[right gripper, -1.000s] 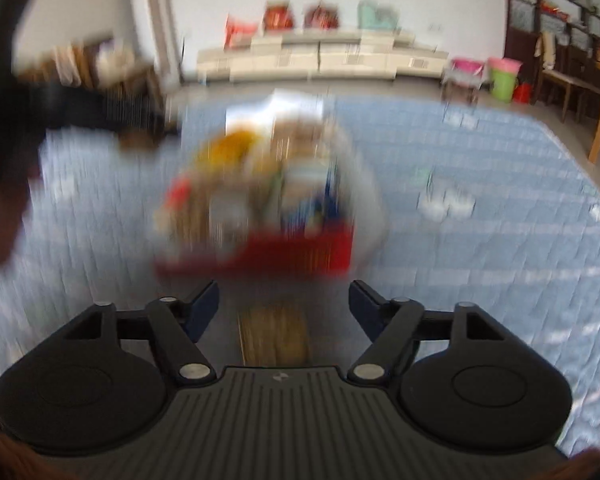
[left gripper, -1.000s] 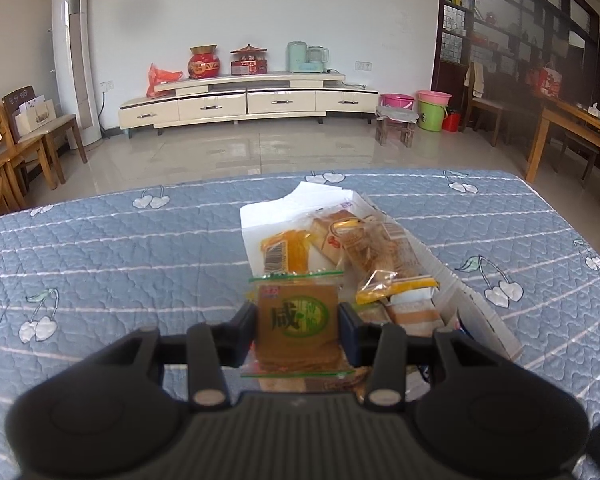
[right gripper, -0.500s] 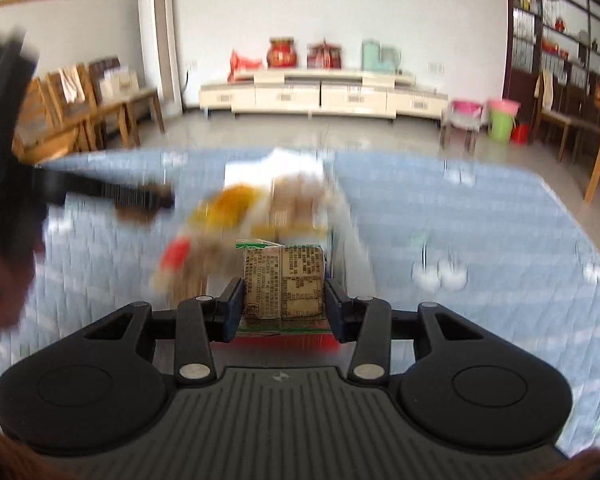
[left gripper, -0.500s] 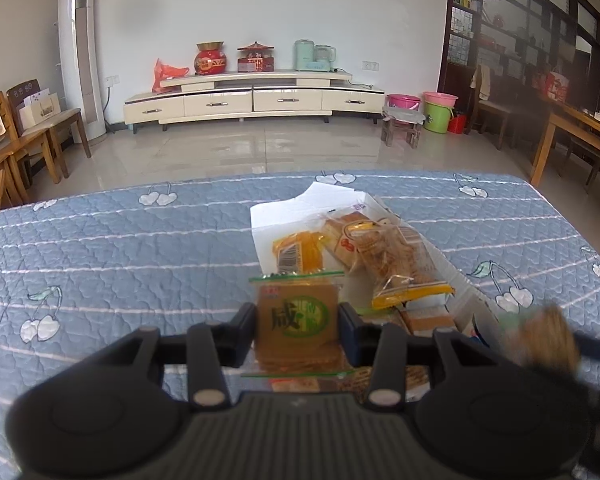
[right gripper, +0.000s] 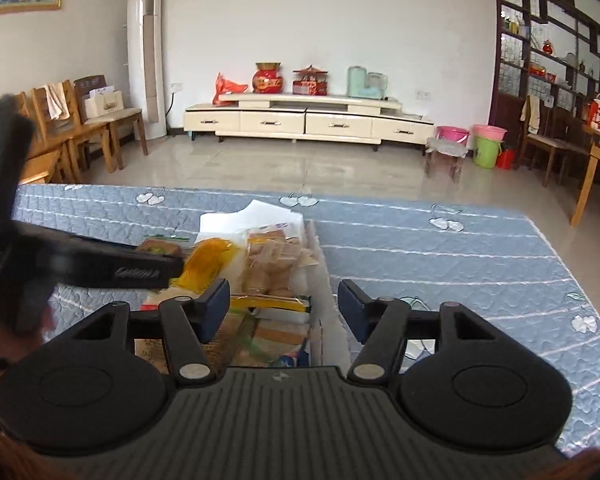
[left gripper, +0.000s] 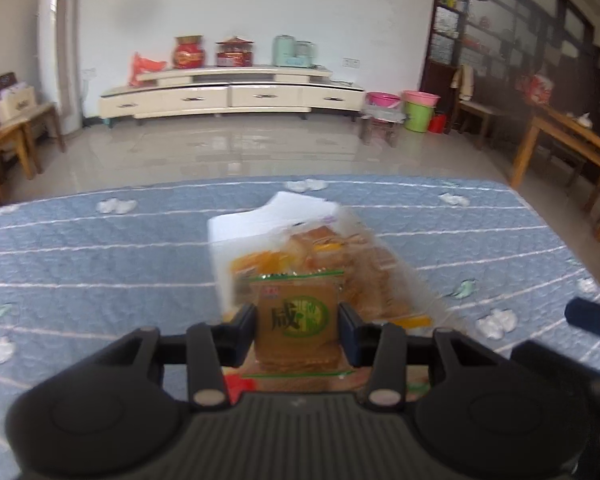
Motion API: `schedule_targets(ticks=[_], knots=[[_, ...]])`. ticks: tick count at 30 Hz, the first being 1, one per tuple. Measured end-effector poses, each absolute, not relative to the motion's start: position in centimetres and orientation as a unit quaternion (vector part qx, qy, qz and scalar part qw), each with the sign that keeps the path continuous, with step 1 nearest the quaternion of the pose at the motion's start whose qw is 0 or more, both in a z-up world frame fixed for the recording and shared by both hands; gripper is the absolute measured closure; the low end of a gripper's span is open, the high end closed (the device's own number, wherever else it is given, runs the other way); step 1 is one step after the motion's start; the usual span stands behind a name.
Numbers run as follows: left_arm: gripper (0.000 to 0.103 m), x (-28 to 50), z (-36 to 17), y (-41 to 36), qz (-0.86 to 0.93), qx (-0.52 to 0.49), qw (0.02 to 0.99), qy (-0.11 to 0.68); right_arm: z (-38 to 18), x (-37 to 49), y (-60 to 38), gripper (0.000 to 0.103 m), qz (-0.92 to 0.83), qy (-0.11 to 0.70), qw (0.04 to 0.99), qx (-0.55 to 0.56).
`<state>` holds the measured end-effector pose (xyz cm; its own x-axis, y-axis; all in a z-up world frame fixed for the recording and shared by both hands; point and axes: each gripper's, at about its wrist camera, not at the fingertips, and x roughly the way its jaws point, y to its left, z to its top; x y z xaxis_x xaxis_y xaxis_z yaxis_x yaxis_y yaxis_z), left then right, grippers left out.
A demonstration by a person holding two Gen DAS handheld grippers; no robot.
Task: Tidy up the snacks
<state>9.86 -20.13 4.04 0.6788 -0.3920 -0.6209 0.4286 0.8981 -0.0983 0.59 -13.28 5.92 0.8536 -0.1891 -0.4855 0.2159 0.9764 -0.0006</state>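
**Left jaws clamped on a cracker packet, right jaws opening over the box**

My left gripper (left gripper: 298,330) has its jaws nearly closed on a brown cracker packet (left gripper: 296,320), one pad pressed to each side edge. The packet stands upright, printed face with its green circle toward my camera, green-striped seal edges at top and bottom, so its long axis runs vertically between the pads. It hangs just above the near end of the white snack box (left gripper: 236,232).

My right gripper (right gripper: 284,308) has its jaws opening, and I see nothing between them. Below lies the box, with a yellow packet (right gripper: 210,264) and clear bags of biscuits (right gripper: 272,264) lying lengthwise away from me. The box rests on the blue quilted cover (right gripper: 440,264) of the table. The left tool reaches in from the left edge of my right view.
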Motion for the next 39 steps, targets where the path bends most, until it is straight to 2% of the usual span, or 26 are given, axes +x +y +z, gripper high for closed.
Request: schedule_targets(ticks=[1,3,7,9,11,23,39], knots=[[0.056,10.0,4.0,-20.4,-0.229,0.026,0.913,0.336,6.0,0.4,-13.5,0.023,-0.11,0.246,0.962,0.031],[0.027,9.9,4.1,-20.7,-0.231,0.03,0.913,0.334,6.1,-0.2,-13.7,0.021,-0.118,0.244,0.962,0.037],[0.019,8.2,4.8,-19.8,-0.213,0.035,0.921,0.325,5.9,-0.7,-13.6,0.01,-0.127,0.246,0.961,0.026],[0.009,6.8,5.3,-19.0,-0.191,0.039,0.926,0.322,5.7,-1.2,-13.6,0.007,-0.125,0.249,0.96,0.034],[0.004,5.1,5.7,-18.2,-0.169,0.047,0.934,0.311,5.3,-1.5,-13.3,0.0,-0.124,0.256,0.958,0.038],[0.001,-3.6,4.8,-14.5,-0.09,0.047,0.941,0.324,3.6,-5.3,-11.3,0.0,-0.102,0.307,0.945,0.048],[0.001,-5.8,4.2,-14.4,-0.095,0.048,0.94,0.325,4.1,-6.0,-10.8,0.0,-0.09,0.316,0.944,0.032]])
